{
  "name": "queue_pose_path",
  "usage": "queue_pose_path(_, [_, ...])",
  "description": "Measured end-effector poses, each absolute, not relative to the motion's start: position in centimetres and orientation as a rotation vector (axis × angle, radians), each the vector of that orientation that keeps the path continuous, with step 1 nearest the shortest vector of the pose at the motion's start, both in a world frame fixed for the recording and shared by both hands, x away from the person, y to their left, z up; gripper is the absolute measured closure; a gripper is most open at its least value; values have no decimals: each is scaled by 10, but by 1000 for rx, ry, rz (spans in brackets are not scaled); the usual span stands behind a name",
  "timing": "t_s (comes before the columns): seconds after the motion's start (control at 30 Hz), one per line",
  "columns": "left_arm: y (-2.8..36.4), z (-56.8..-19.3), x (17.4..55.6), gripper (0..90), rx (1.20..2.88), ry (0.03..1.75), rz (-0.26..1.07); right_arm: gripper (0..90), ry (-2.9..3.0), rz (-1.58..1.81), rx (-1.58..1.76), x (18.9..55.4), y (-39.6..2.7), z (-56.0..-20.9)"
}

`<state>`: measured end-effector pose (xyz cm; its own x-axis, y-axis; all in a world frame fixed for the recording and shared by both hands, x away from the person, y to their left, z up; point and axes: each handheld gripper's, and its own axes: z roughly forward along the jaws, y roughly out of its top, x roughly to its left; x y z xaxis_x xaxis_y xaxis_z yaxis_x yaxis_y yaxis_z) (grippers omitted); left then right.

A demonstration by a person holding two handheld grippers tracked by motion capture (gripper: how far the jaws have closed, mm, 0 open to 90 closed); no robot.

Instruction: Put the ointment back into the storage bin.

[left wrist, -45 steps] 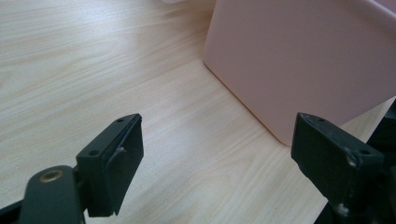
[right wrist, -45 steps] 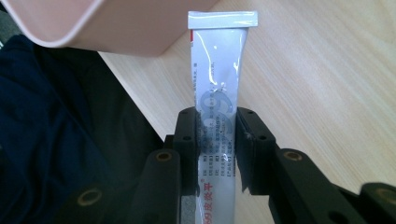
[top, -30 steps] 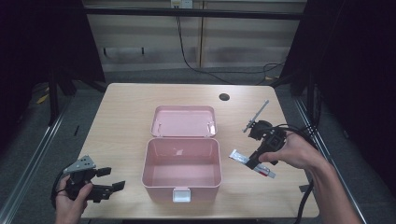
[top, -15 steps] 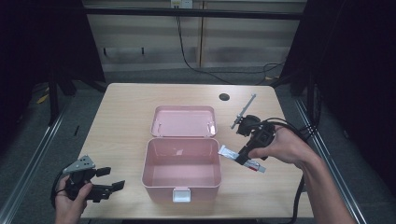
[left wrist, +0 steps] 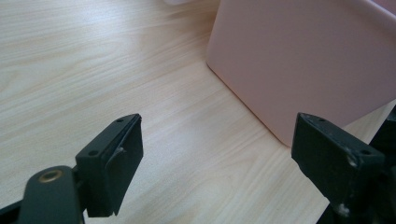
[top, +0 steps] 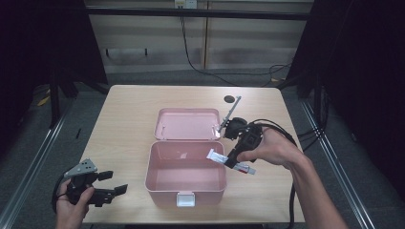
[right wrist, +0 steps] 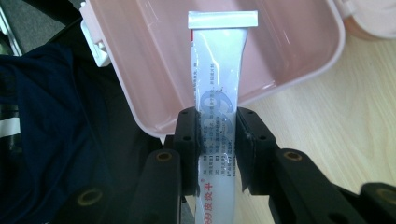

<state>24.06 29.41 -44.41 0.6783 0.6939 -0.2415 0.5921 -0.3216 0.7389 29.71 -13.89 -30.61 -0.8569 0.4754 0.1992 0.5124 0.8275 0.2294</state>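
An open pink box (top: 157, 179) stands at the table's front middle, its lid (top: 187, 123) laid back flat behind it. My right gripper (top: 231, 162) is shut on a white tube (top: 216, 156) with a red-printed end, holding it at the box's right rim. In the right gripper view the tube (right wrist: 217, 81) stands between the pads and its crimped end reaches over the inside of the box (right wrist: 303, 60). My left gripper (top: 114, 191) rests open near the front left edge, with only bare table between its fingers (left wrist: 114, 161) and the box wall (left wrist: 303, 60) to the right.
A thin grey rod (top: 230, 114) sticks up from the right gripper's rear. A dark round hole (top: 229, 99) marks the far right of the table (top: 124, 114). Cables trail off the right edge. A white latch (top: 186, 199) sits on the box front.
My right gripper has carried the tube leftward from the table's right side to the box's right rim. The left gripper has stayed put.
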Motion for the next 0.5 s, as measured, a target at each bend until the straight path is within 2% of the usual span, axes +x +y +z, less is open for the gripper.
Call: queue_pose_path(0.5, [294,-444,241,167,2026,989,146,721,-2912,-418,-657,302,-105,-312])
